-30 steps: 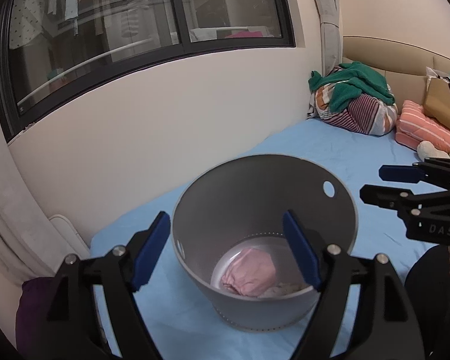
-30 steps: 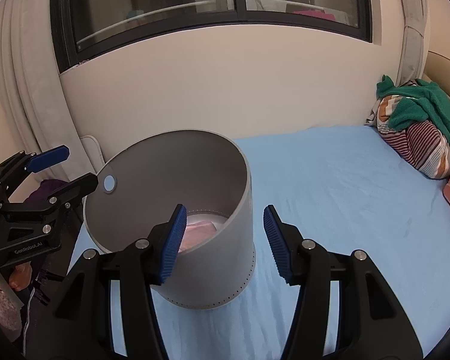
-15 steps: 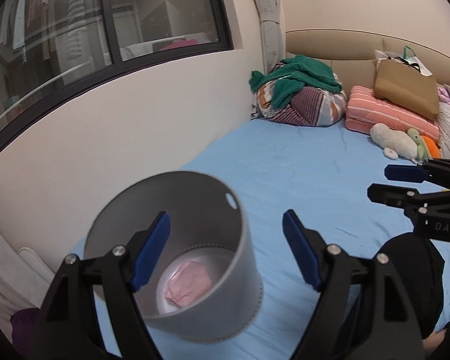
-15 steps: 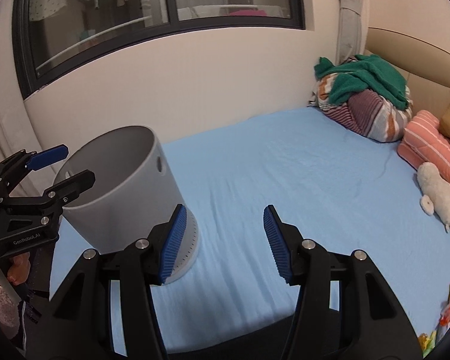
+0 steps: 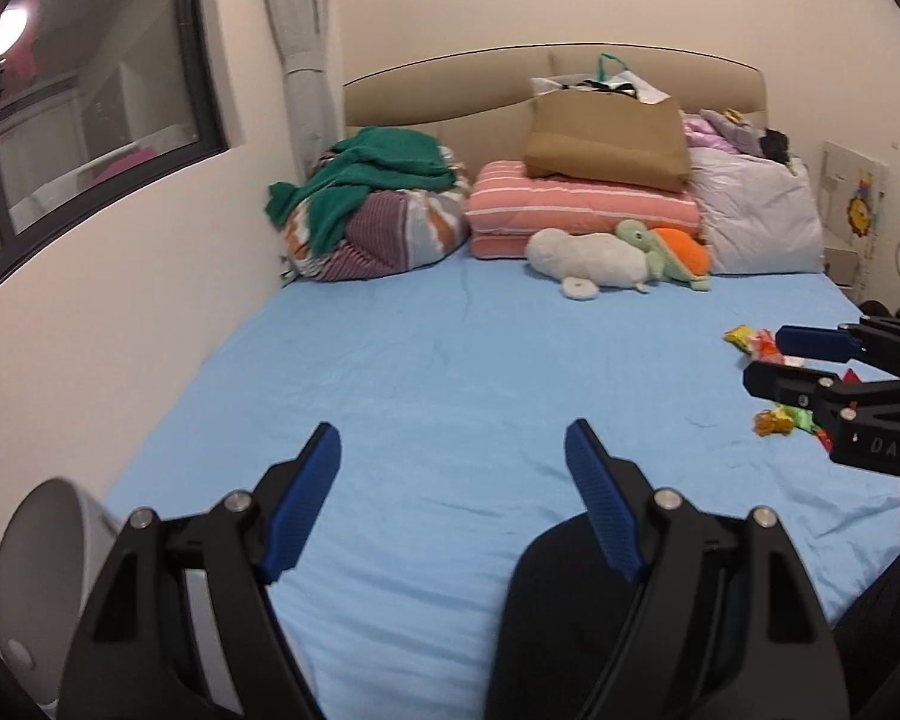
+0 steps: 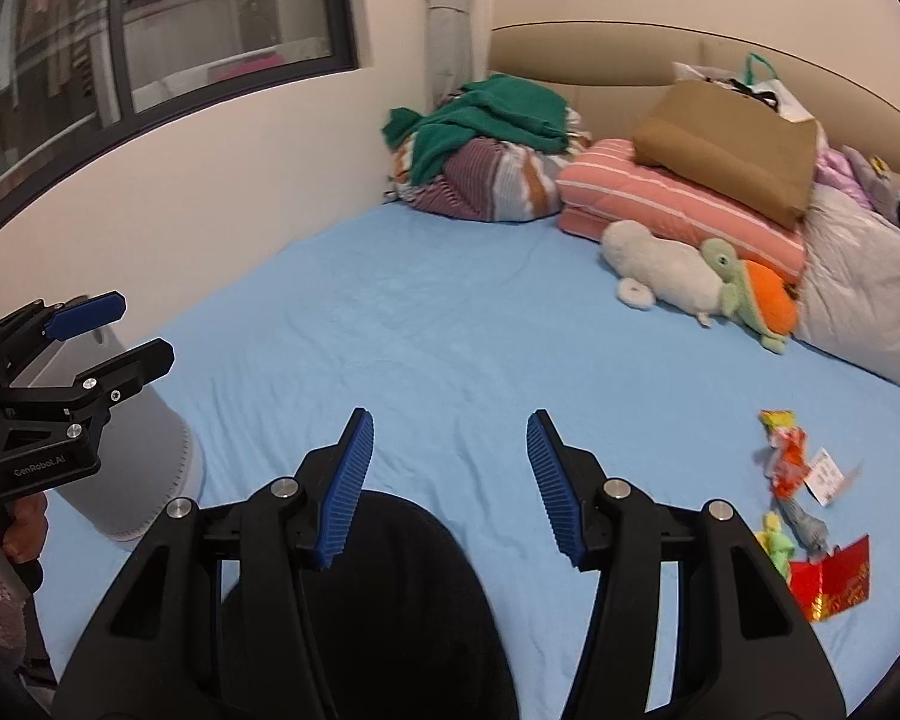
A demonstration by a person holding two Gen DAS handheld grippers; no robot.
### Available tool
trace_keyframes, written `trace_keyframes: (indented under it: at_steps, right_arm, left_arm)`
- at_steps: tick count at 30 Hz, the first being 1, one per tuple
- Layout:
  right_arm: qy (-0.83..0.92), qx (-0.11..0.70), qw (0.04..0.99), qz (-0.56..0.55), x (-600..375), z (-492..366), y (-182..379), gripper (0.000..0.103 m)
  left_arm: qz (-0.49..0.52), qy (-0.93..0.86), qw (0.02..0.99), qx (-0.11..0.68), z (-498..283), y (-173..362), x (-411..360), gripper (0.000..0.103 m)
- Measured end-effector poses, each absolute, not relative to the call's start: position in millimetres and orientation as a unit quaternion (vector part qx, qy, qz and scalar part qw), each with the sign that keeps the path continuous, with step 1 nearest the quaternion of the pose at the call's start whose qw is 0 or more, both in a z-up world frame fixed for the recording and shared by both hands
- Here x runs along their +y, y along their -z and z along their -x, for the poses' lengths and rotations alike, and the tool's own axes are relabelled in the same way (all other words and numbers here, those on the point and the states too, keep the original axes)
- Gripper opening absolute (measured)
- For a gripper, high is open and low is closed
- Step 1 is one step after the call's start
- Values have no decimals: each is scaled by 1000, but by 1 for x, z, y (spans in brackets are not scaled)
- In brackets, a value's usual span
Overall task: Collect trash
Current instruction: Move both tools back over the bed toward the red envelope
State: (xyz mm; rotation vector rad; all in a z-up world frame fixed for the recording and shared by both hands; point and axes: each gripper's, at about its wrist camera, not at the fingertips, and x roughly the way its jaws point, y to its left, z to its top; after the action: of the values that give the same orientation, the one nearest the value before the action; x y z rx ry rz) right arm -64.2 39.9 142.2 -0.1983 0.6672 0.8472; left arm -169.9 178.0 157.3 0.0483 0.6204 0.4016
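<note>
Both grippers are held above a bed covered with a blue sheet [image 6: 450, 312]. The left gripper [image 5: 453, 492] is spread wide with nothing between its blue pads, and the right gripper [image 6: 447, 480] is also spread, less widely, and is likewise empty. The trash [image 6: 810, 510], a scatter of bright wrappers, a small white slip and a red packet, is seen lying on the sheet near the right edge of the bed, to the right of the right gripper and not touched by either one. A grey bin [image 6: 138, 468] is seen standing on the sheet at the left, partly hidden behind the left gripper, well apart from the trash. At the head of the bed a green cloth on a striped bundle [image 5: 378, 216], a pink striped pillow [image 5: 576, 210], a brown paper bag [image 5: 612, 138] and soft toys [image 5: 618, 258] are piled.
</note>
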Motion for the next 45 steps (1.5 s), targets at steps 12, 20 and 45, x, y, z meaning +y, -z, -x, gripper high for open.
trace_keyframes:
  at_steps: [12,20,45]
  right_arm:
    - [-225,321,919,45,-121,28,-119,51]
    - [-115,334,936,2,-205,19,-96,51]
    - [-8,443,895,-61,-277,-98,31,51]
  left_arm:
    - [-51,7,954,294,62,-134,41,77]
    - [-76,89,945,306,11,-111,-28,77]
    - [-75,146,891,423,-118,29,-67,77]
